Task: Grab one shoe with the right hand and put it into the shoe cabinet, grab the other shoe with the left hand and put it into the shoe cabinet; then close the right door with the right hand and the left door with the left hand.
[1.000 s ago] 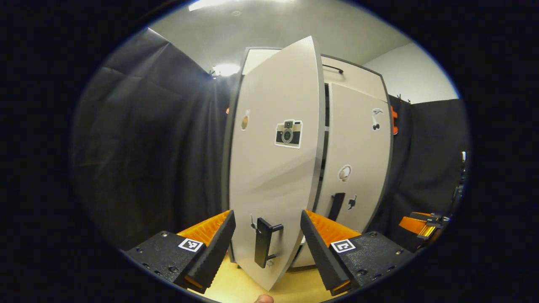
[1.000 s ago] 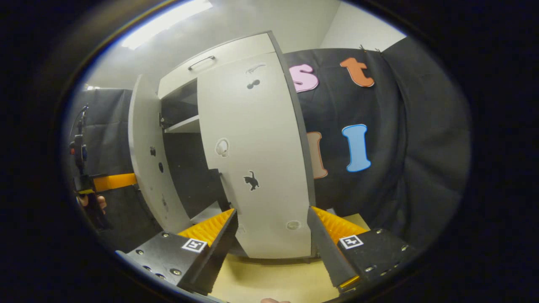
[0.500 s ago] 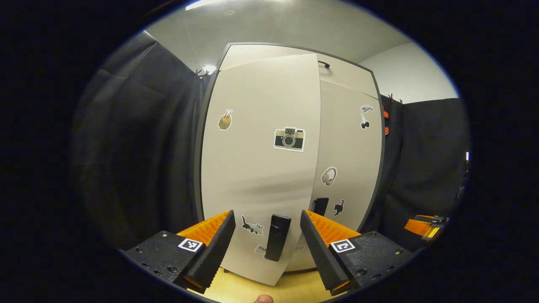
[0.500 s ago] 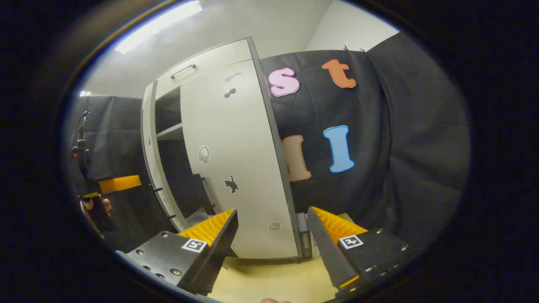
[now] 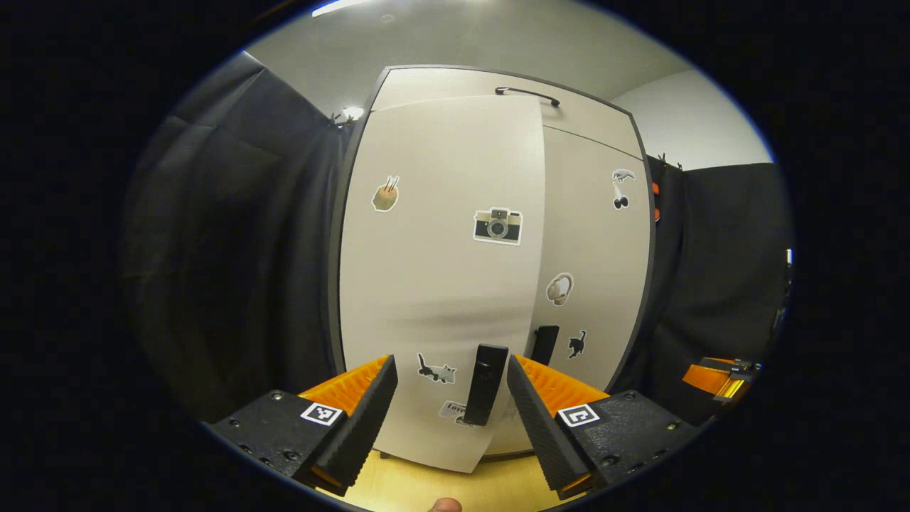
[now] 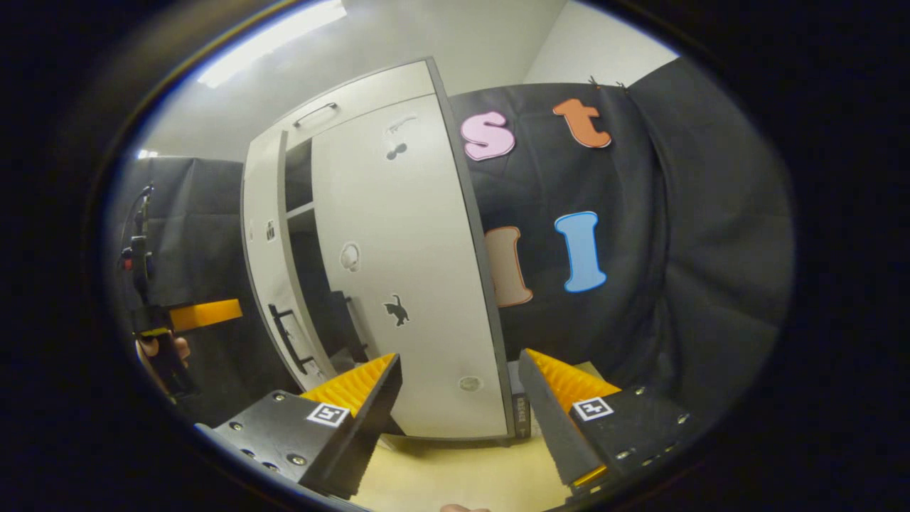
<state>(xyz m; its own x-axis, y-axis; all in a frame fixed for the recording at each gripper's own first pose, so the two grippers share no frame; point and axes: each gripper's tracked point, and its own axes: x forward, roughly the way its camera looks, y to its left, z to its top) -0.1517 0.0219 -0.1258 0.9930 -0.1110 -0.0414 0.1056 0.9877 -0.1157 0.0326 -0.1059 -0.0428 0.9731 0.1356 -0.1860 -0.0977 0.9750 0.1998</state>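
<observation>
The pale grey shoe cabinet [image 5: 455,78] stands upright straight ahead in the left gripper view. Its left door [image 5: 434,284], with a camera sticker, is almost shut. That door's black handle [image 5: 485,384] shows between the open fingers of my left gripper [image 5: 451,419]; I cannot tell whether they touch it. The right door [image 5: 593,277] lies flat against the cabinet. In the right gripper view the left door [image 6: 264,235] stands slightly ajar, with a narrow dark gap and a shelf [image 6: 300,211] behind it. My right gripper [image 6: 458,419] is open and holds nothing, a little back from the right door [image 6: 405,284].
The cabinet stands on a light wooden surface [image 6: 455,473]. Black cloth walls [image 5: 234,249] close in on both sides of it. The other gripper [image 5: 718,378] sits low at the right of the left gripper view. A hand [image 6: 160,350] holds the left gripper [image 6: 199,315] beside the left door.
The left door has swung from about half open to nearly shut, and its handle now faces my left gripper. The right gripper has barely moved.
</observation>
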